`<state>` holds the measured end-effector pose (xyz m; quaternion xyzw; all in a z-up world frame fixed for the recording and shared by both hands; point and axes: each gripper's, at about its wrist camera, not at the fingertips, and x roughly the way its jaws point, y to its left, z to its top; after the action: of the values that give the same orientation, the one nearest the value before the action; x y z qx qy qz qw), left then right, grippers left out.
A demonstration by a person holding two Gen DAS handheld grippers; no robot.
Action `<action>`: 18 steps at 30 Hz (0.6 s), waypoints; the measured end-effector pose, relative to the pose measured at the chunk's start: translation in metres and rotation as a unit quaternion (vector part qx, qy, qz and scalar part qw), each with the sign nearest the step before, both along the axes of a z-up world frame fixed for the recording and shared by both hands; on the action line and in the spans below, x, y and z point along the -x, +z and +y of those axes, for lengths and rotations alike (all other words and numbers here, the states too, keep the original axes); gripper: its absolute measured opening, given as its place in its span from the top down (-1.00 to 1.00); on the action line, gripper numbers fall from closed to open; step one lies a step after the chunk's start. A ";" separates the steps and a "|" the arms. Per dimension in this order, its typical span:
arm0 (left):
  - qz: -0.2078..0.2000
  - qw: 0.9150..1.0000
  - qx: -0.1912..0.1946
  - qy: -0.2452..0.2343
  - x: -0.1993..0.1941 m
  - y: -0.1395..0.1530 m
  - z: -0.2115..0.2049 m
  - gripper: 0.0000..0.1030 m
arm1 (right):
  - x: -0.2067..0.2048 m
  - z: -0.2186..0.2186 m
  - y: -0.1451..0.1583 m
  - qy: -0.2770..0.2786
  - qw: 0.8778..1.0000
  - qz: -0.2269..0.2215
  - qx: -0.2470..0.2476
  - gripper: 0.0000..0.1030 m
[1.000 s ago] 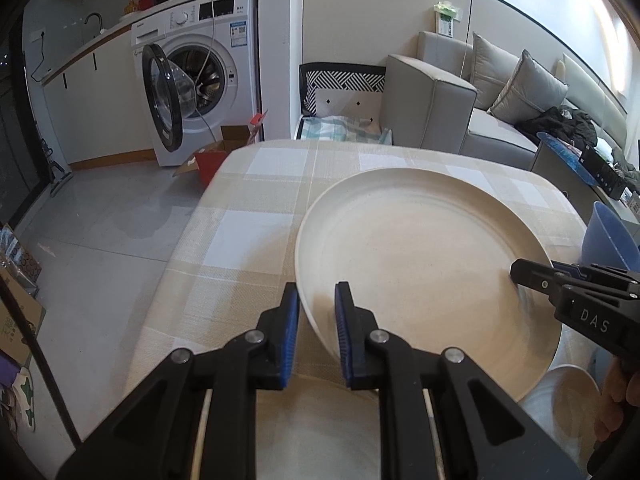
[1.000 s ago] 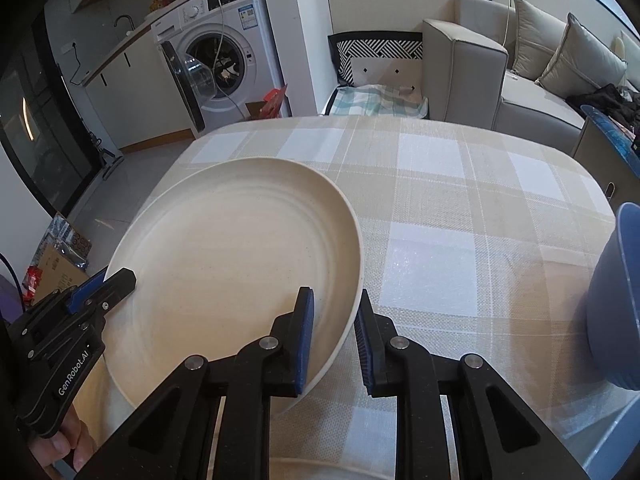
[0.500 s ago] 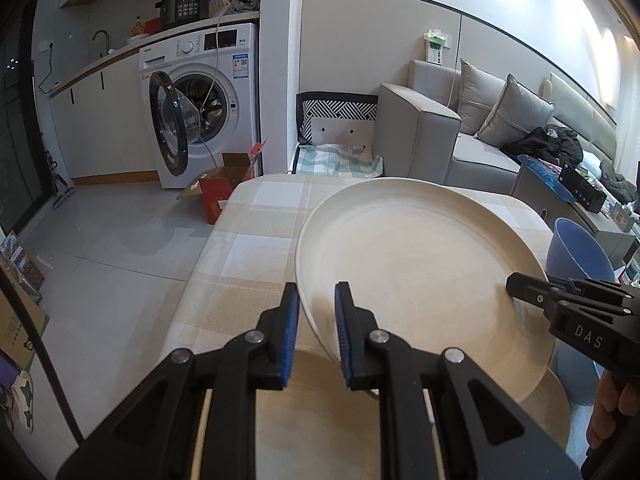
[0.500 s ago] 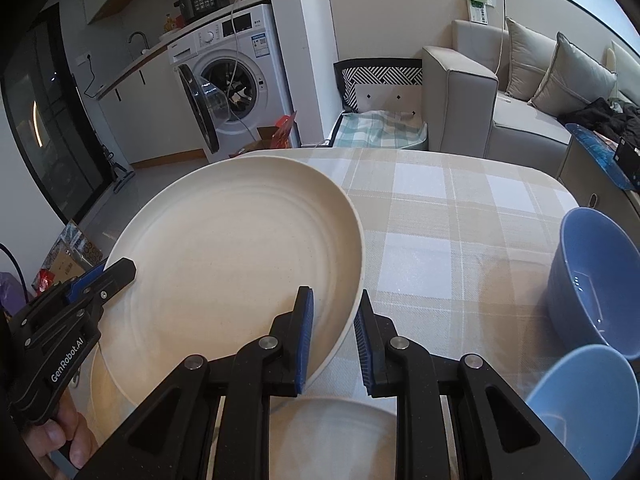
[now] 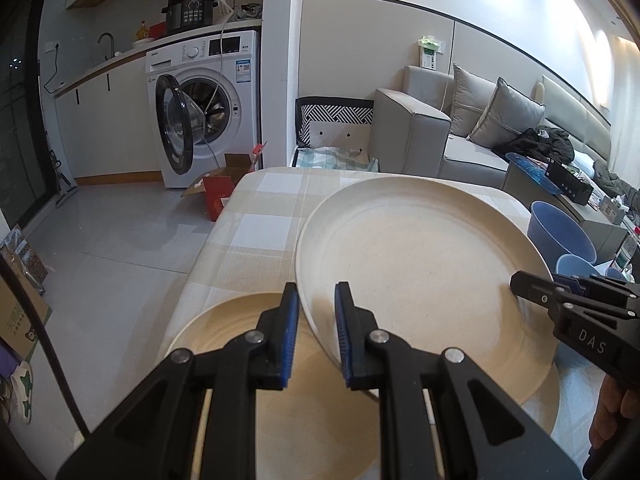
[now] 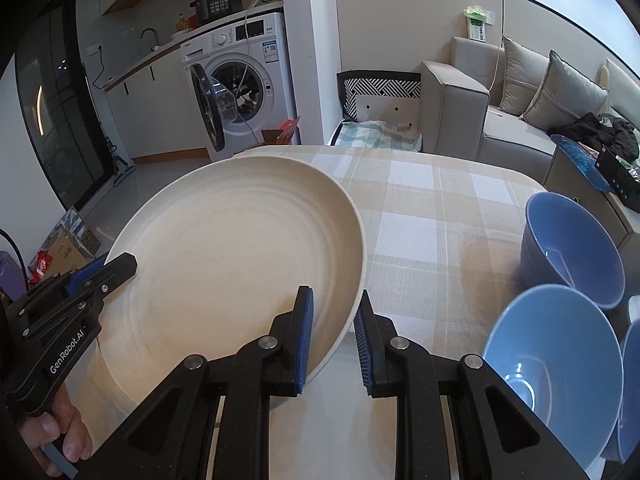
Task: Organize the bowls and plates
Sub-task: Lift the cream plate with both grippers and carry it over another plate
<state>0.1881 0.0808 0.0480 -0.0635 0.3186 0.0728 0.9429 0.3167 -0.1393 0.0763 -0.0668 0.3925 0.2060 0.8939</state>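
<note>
A large cream plate hangs tilted above the checked table, held by both grippers at opposite rims. My left gripper is shut on its left rim, one pad above and one below. My right gripper is shut on the right rim in the same way. Each gripper also shows in the other view: the right gripper at the plate's far side, the left gripper with a hand behind it. A second cream plate lies on the table just below the held one.
Two blue bowls stand on the table's right side, with the edge of a third at the frame's right border. A washing machine with its door open and a grey sofa stand beyond the table.
Both grippers have carried the cream plate up and back toward the table's near edge. The lower cream plate and the blue bowls have come into view beneath and beside it.
</note>
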 end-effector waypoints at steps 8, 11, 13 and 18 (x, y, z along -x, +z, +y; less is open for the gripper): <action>-0.004 1.000 0.002 -0.007 0.028 -0.002 -0.010 0.70 | 0.034 -0.014 -0.006 -0.002 1.000 0.000 -0.003 0.62; -0.003 1.000 0.003 -0.011 0.036 -0.005 -0.017 0.70 | 0.042 -0.019 -0.009 -0.006 1.000 -0.001 -0.001 0.62; -0.002 1.000 0.001 -0.013 0.041 -0.007 -0.019 0.70 | 0.050 -0.023 -0.012 -0.008 1.000 -0.001 0.000 0.62; 0.001 1.000 0.009 -0.014 0.053 -0.014 -0.021 0.70 | 0.067 -0.030 -0.025 -0.004 1.000 0.011 -0.003 0.62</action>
<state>0.1350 0.0595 0.0343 -0.0670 0.3213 0.0566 0.9429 0.2495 -0.1692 0.0518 -0.0601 0.4020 0.2048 0.8904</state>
